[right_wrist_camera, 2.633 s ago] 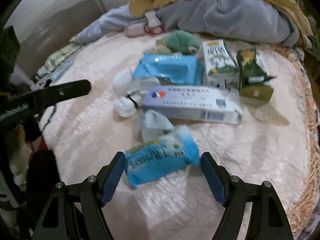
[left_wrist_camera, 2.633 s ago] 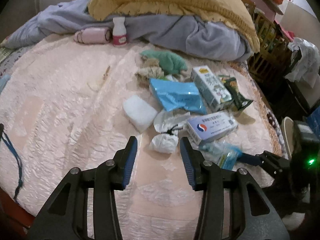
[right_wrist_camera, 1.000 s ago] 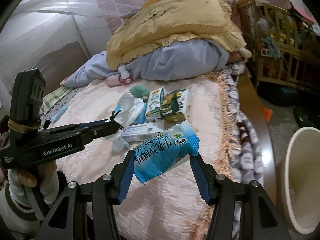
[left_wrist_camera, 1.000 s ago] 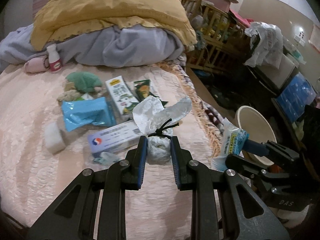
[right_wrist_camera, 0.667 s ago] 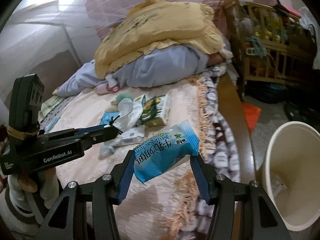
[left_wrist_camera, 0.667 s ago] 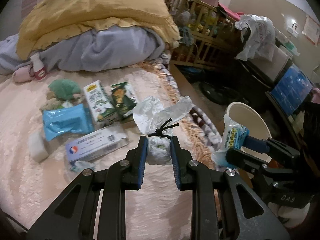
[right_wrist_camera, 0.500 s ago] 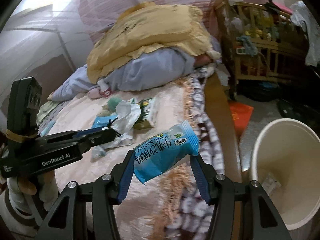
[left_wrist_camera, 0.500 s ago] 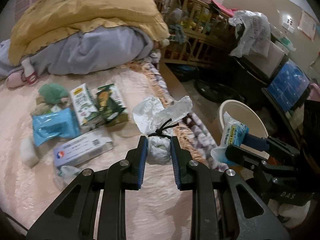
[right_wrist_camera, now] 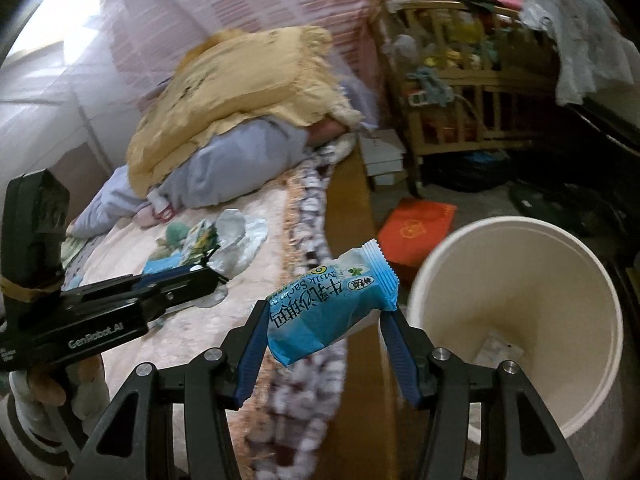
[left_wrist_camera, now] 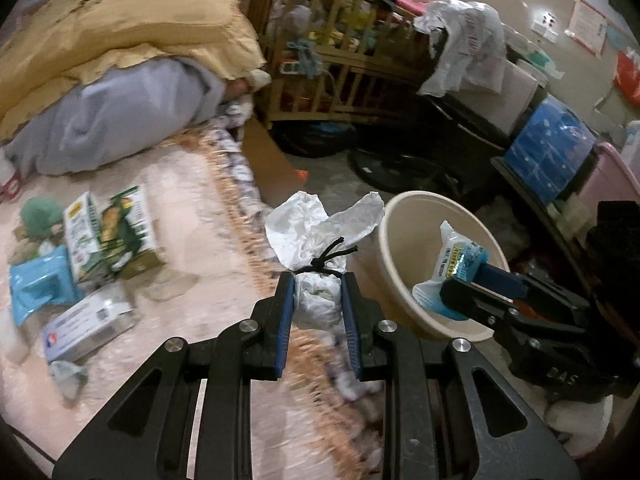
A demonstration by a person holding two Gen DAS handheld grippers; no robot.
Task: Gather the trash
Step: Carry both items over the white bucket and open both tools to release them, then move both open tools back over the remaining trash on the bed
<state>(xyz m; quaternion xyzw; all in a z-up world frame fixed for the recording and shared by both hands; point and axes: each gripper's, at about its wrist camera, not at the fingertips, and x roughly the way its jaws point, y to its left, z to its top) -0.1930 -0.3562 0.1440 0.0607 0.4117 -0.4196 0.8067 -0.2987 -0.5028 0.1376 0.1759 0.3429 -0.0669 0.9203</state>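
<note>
Left tongs clamp tied white bag above bed edge; right tongs pinch blue wrapper beside bin. Risk: early release drops either short of rim, onto floor.

The room is sitting in dim, warm indoor light. Daylight is coming through the pale curtain at upper left, washing it out. The bed and its fringe are smearing with motion blur. Straight lines are bending toward the dark, rounded corners of both views.
</note>
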